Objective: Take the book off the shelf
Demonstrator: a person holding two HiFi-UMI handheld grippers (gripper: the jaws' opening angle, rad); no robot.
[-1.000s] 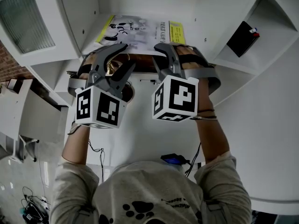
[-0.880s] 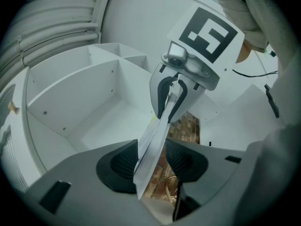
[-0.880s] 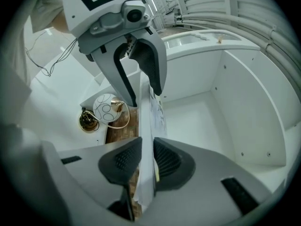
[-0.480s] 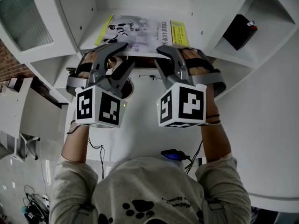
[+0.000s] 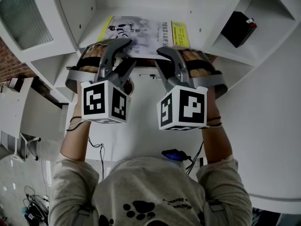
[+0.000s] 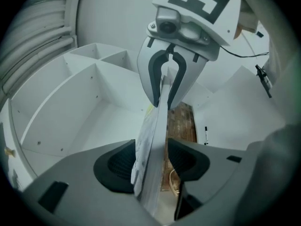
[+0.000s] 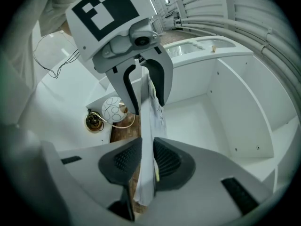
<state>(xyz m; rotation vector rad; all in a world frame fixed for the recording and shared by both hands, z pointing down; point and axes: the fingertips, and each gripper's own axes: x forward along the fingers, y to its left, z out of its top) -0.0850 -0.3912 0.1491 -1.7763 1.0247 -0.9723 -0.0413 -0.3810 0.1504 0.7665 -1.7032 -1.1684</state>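
Two grips: right gripper (image 7: 146, 161) pinches the book (image 5: 141, 29); left gripper (image 6: 153, 164) jaws just widened around it (loose), so we'd reclamp before pulling.

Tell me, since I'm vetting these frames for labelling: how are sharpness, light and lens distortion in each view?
Head view: even, soft light, the book cover sharp, the shelf edges bowed by the wide lens. Left gripper view: heavy fisheye, black corners, the book's near edge blurred. Right gripper view: same fisheye and dark corners, near book edge soft, picture brightest at the top.
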